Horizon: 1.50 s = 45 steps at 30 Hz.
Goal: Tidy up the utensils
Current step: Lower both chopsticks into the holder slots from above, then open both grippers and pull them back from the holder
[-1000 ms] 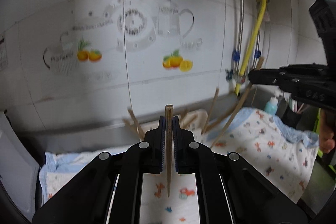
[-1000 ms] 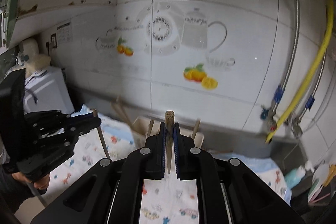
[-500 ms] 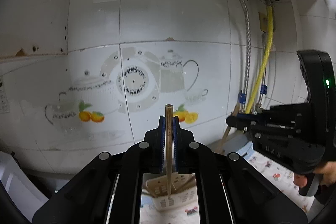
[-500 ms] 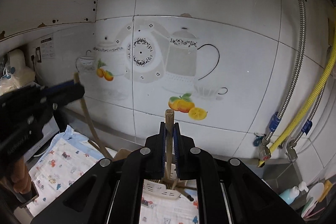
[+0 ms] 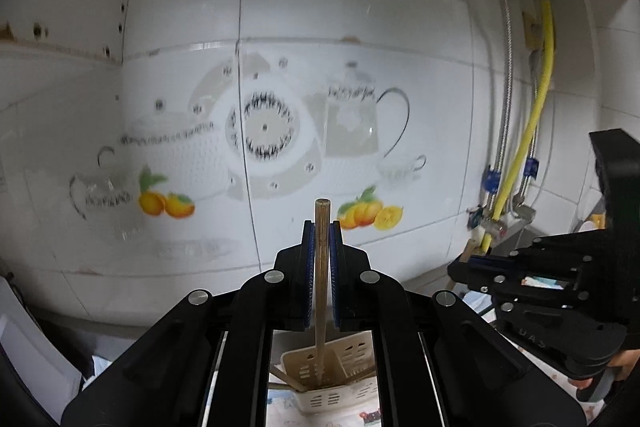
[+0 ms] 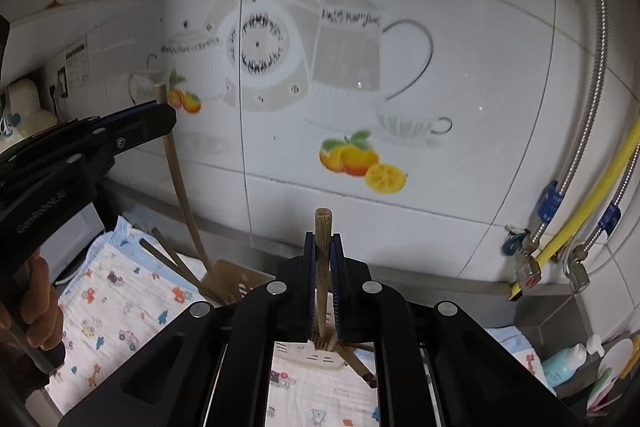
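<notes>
While both hands hang above the bench, each pair of tongs is clenched on a single wooden chopstick. The left tongs (image 5: 321, 227) pinch their chopstick (image 5: 321, 267) upright between the blue pads, its blunt end standing above the fingertips and its thin end reaching down to the slotted cream holder (image 5: 320, 367) seen below between the black arms. The right tongs (image 6: 323, 239) grip their own chopstick (image 6: 322, 259) the same way, its lower end over the holder (image 6: 224, 279), where several other chopsticks (image 6: 172, 259) already lean out at angles. That holder sits on a white cloth printed with small cartoon animals (image 6: 116, 307), close to the tiled wall (image 6: 460, 7) with its teapot and orange pictures. From the right camera the left tongs (image 6: 160, 107) show at the left edge with their chopstick slanting down toward the holder.
</notes>
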### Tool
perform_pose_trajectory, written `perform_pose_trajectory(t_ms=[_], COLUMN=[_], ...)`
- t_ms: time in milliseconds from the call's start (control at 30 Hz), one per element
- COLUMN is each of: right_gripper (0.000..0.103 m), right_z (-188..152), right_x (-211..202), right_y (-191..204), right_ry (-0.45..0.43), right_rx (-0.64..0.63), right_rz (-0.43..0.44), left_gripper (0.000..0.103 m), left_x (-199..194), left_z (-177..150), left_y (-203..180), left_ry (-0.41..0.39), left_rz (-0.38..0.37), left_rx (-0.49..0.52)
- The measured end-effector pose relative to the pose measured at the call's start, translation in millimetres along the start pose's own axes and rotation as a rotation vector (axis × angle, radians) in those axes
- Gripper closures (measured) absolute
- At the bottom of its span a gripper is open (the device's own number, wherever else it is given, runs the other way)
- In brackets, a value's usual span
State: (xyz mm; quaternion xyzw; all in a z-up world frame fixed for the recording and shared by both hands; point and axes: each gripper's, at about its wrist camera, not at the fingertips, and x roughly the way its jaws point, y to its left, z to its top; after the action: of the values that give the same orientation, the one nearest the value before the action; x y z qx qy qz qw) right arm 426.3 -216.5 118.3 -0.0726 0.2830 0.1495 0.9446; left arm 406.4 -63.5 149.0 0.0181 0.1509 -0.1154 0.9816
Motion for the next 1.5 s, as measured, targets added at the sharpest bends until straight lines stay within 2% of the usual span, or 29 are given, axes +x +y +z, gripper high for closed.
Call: perform_pose_trajectory(t_ms=[367, 533, 633, 867, 933, 967, 1100, 1233, 1367, 1400, 1500], right_gripper=[0.096, 0.088, 0.079, 0.068, 0.065, 0.061, 0.053, 0.051, 0.043, 0.04, 0.033], right_z=[-14, -19, -23, -41, -50, -54, -82, -110, -136, -142, -160], right_x=[11, 4, -7, -36, -45, -49, -67, -80, -91, -94, -103], right_y=[-6, -9, -11, -9, -7, -5, 9, 23, 38, 41, 50], right_ry=[0.032, 0.017, 0.003, -0.016, -0.016, -0.015, -0.021, -0.014, -0.012, -0.011, -0.01], right_rx=[0.016, 0.028, 0.038, 0.057, 0.069, 0.072, 0.052, 0.073, 0.09, 0.096, 0.109], right_rz=[0.002, 0.004, -0.002, -0.005, 0.0, -0.002, -0.035, -0.021, -0.022, -0.02, -0.023], left_gripper=[0.096, 0.095, 0.095, 0.093, 0.074, 0.058, 0.057, 0.056, 0.042, 0.038, 0.032], left_x=[24, 19, 13, -18, -32, -39, -70, -95, -114, -120, -134], left_z=[-23, -25, -27, -36, -43, -47, -66, -88, -110, -117, -134], left_y=[9, 8, 10, 14, 13, 13, 10, 8, 6, 4, 4], left_ry=[0.092, 0.1, 0.106, 0.108, 0.103, 0.096, 0.098, 0.117, 0.15, 0.151, 0.166], left_rz=[-0.016, -0.03, -0.028, -0.039, -0.035, -0.025, -0.028, -0.041, -0.042, -0.022, -0.01], left_rx=[-0.036, -0.044, -0.053, -0.08, -0.079, -0.081, -0.085, -0.096, -0.11, -0.099, -0.097])
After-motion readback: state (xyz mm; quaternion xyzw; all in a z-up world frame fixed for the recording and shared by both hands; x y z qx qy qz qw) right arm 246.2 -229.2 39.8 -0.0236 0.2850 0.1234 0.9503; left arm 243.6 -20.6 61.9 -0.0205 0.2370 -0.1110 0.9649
